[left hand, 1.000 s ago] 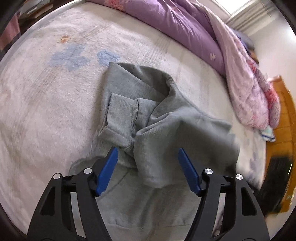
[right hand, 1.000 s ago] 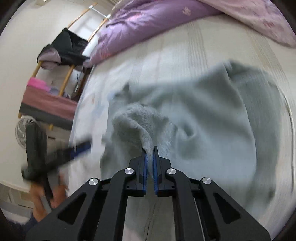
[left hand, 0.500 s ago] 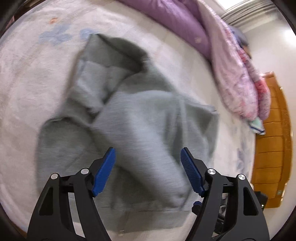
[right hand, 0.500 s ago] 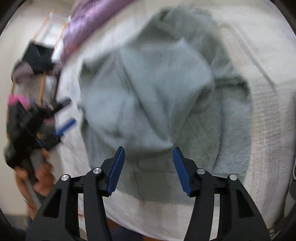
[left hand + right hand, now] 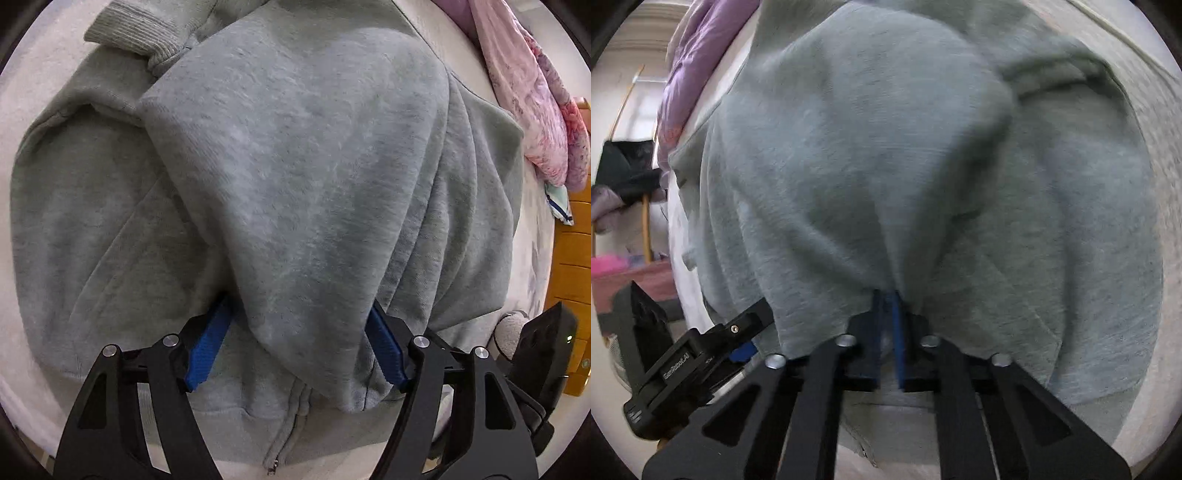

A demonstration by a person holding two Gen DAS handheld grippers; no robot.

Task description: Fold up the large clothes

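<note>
so half a second ago the right gripper (image 5: 886, 314) was wide open, now it's pinched onto the grey hoodie (image 5: 295, 184) on the bed (image 5: 22, 92), left gripper (image 5: 295, 343) spread wide straddling a fold, next fold's probably starting.

Wooden headboard (image 5: 570, 258), purple quilt (image 5: 690, 48)

Your hoodie (image 5: 295, 166) lies on the bed (image 5: 22, 92), one flap folded over its middle, cuff (image 5: 133, 33) behind-left, quilt (image 5: 532, 92) to its right, zipper (image 5: 291, 424) nearest you.
</note>
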